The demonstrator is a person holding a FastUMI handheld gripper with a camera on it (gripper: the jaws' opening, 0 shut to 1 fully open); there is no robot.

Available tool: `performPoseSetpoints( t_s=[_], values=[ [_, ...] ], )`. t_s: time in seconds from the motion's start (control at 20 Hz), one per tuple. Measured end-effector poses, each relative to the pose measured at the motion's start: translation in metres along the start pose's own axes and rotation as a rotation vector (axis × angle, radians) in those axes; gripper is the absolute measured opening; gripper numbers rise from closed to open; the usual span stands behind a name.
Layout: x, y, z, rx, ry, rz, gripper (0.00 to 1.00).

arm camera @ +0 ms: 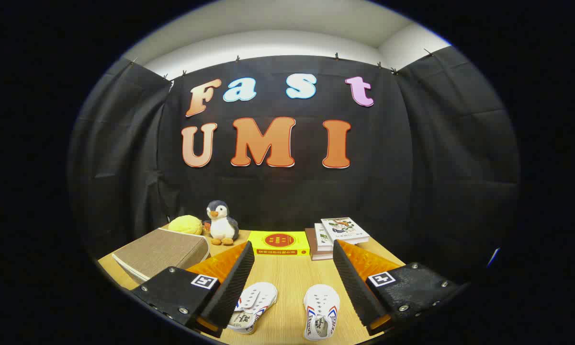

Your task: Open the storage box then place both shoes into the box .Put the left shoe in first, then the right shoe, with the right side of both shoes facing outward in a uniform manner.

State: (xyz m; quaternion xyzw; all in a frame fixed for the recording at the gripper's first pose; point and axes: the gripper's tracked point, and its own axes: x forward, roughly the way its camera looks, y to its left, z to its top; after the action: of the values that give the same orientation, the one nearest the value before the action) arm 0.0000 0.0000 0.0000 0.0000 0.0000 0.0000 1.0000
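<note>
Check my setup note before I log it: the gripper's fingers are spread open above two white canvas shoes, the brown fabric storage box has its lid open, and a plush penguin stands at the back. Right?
One thing is wrong: the brown fabric storage box has its lid closed, as the gripper view shows. The rest holds: the gripper is open above the two white canvas shoes, and the plush penguin stands at the back.
</note>
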Motion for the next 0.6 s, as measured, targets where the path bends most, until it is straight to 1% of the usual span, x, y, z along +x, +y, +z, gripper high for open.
performPoseSetpoints(
  t_s=[0.35,0.6],
  values=[
    [0.0083,0.0066,-0.0064,0.012,0.021,0.069,0.98],
    [0.0096,0.002,-0.0073,0.012,0.023,0.087,0.98]
  ],
)
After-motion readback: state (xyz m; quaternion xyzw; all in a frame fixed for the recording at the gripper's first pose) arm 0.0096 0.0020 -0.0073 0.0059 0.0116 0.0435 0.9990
